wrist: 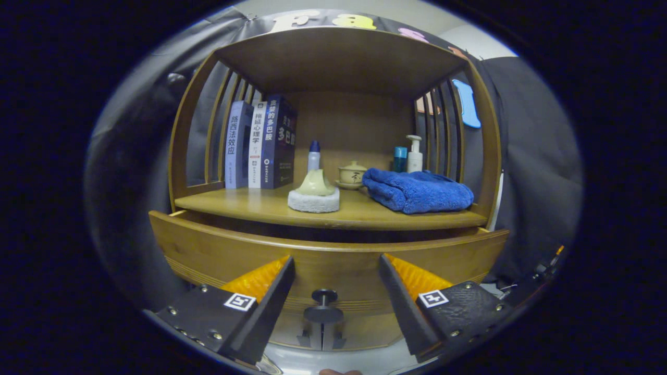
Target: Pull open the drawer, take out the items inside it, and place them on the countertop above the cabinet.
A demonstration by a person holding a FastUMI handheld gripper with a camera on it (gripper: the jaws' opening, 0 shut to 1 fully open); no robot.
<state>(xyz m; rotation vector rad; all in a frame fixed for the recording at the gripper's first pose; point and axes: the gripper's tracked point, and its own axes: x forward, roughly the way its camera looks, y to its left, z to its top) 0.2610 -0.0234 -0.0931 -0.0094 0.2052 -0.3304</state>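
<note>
While facing wooden cabinet drawer front (224, 250), gripper (336, 281) spread wide, grasping nothing, fingers flanking small dark round knob (323, 312) — lined up for pull or push. Drawer apparently slightly out, dark gap under worktop (250, 204); contents hidden. On worktop: cream sponge on white pad (314, 195), folded blue towel (417, 190), upright books (260, 146) parked at back. Fits opening or closing.

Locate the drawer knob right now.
In the gripper view, the drawer knob sits on the drawer front, centred between the open tongs, untouched, below the shelf's sponge.
</note>
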